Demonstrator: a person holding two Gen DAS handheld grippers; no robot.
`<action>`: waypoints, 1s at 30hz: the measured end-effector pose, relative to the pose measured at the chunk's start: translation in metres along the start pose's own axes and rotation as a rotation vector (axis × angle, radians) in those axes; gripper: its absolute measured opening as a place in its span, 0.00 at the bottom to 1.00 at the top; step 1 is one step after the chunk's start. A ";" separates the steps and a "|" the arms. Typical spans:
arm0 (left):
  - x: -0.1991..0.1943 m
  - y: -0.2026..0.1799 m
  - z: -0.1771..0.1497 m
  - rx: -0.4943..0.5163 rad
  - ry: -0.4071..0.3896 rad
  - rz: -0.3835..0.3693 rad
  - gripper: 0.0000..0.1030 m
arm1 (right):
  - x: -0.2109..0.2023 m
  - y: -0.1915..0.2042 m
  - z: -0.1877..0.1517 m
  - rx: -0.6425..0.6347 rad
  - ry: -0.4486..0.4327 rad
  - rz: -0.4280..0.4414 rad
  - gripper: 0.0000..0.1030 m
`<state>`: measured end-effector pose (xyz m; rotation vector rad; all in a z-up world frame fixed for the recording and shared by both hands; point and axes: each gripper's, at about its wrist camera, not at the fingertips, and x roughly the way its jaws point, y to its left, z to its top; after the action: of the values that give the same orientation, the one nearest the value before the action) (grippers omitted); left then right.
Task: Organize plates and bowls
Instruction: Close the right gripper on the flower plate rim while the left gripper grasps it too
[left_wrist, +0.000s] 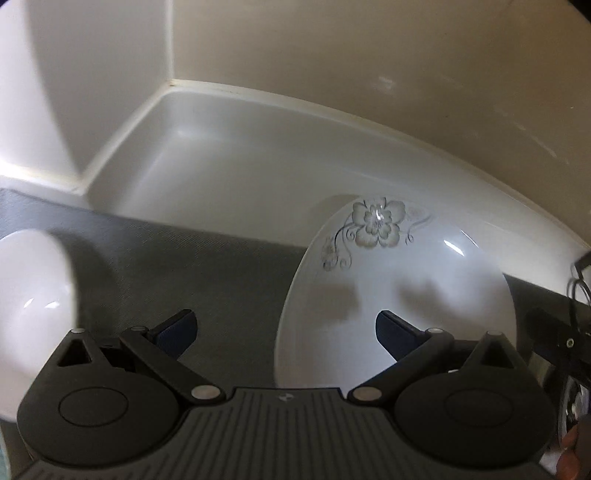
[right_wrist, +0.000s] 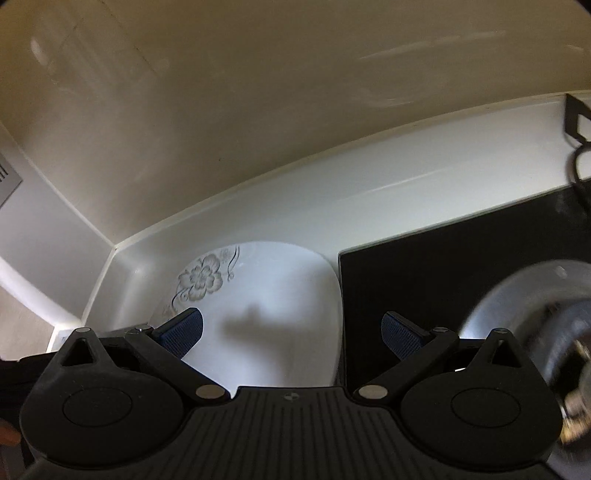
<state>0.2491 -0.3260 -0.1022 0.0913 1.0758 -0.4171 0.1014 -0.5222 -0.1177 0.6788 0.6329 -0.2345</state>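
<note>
Both tongs, left (left_wrist: 286, 328) and right (right_wrist: 291, 328), spread and empty. Floral plate (left_wrist: 399, 295) lies near the counter's (left_wrist: 221, 177) back edge, overlapping the grey mat (left_wrist: 184, 258); white bowl (left_wrist: 33, 295) left, apparently awaiting stacking.

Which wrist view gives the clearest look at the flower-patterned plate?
The left wrist view: the flower-patterned plate shows most of its rim and a sharp floral print. In the right wrist view the plate is dimmer, and the gripper covers its near edge.
</note>
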 end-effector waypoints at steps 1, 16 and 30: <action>0.006 -0.003 0.002 0.006 0.009 0.003 1.00 | 0.006 -0.001 0.003 -0.003 0.004 -0.002 1.00; -0.003 0.009 -0.015 0.026 0.124 -0.170 0.89 | 0.049 0.026 0.012 -0.193 0.013 0.104 1.00; -0.002 0.031 -0.012 -0.018 0.096 -0.103 1.00 | 0.037 0.011 0.007 -0.136 0.111 0.238 0.99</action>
<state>0.2501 -0.2935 -0.1099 0.0400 1.1820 -0.4997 0.1382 -0.5179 -0.1303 0.6326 0.6614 0.0668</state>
